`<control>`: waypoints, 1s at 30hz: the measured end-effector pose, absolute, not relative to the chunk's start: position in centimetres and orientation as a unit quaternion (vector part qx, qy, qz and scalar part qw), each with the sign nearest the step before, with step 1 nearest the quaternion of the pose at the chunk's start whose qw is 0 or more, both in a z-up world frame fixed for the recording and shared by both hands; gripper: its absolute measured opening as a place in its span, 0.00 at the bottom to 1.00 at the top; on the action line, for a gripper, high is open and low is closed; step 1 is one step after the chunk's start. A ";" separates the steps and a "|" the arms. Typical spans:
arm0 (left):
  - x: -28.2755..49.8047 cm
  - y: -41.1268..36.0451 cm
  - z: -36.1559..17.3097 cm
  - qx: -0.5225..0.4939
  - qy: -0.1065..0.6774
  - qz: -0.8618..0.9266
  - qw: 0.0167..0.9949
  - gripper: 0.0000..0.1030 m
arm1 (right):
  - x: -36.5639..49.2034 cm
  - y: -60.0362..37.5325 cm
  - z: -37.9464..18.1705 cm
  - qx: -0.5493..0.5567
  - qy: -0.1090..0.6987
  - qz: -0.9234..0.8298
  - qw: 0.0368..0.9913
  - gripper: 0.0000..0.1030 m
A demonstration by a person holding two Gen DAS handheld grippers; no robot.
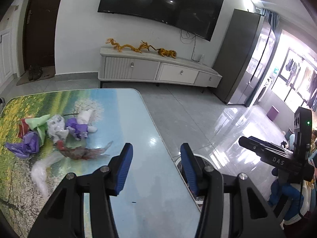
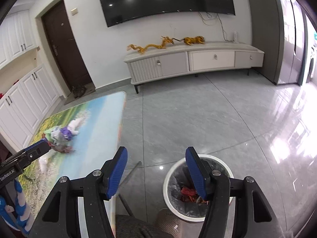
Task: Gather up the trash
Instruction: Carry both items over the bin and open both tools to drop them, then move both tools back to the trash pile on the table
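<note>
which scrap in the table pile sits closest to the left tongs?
The red-brown crumpled wrapper, at the pile's near edge just beyond the left tongs; the purple, green and white scraps lie farther back.

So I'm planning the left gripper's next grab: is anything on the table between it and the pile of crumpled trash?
Nothing visible. The left gripper hangs with open, empty jaws over bare table, and the trash lies in the open.

The trash bin (image 1: 198, 157) sits mostly hidden behind the table edge and a blue finger in the left wrist view; motion blurs a white bag (image 1: 40, 173); the right gripper's (image 1: 277, 158) fingertips run off-frame.
</note>
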State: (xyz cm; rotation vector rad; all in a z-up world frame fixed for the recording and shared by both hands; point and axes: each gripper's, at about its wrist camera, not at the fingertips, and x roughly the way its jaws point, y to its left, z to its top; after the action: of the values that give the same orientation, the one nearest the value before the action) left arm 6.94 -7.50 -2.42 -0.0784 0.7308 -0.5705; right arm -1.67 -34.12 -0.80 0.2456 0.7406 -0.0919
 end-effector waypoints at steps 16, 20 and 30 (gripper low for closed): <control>5.0 10.6 -0.6 -0.094 0.288 -0.149 0.941 0.47 | -0.6 -23.3 3.6 0.032 0.327 0.023 0.944 0.61; 4.4 14.6 -0.4 -0.100 0.279 -0.116 0.948 0.47 | -0.6 -21.7 4.1 0.018 0.323 0.031 0.946 0.62; 4.5 20.0 -0.3 -0.122 0.268 -0.073 0.953 0.47 | 0.4 -18.8 4.5 0.000 0.321 0.054 0.946 0.62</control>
State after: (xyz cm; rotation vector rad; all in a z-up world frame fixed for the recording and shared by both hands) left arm 4.55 20.03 -0.28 -0.2489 0.5444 -0.1486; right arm 0.44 -18.83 4.51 0.0008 0.6537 0.1094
